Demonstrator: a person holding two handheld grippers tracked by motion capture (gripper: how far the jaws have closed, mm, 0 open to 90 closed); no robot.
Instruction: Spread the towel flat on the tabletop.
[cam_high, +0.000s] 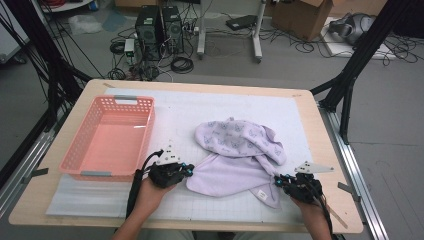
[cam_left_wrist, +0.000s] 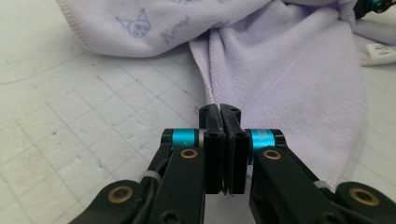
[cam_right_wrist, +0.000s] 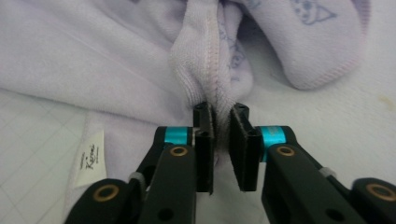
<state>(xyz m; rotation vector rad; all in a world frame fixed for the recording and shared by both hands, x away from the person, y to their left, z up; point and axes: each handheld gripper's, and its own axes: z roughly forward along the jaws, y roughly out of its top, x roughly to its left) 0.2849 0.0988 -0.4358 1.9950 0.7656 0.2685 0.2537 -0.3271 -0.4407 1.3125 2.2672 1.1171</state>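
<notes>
A lavender towel with small printed cat faces lies crumpled on the white gridded mat. My left gripper lies low at the towel's left corner. In the left gripper view its jaws stand pressed together on the towel's thin edge. My right gripper is at the towel's right side, beside the white label. In the right gripper view a bunched hem of the towel fills the narrow gap between the jaws, and both pads press on it. The label lies to their left.
An empty pink plastic basket stands on the left of the mat, close to my left hand. The wooden table's front edge runs just below both hands. Beyond the table, computers, cables and a cardboard box sit on the floor.
</notes>
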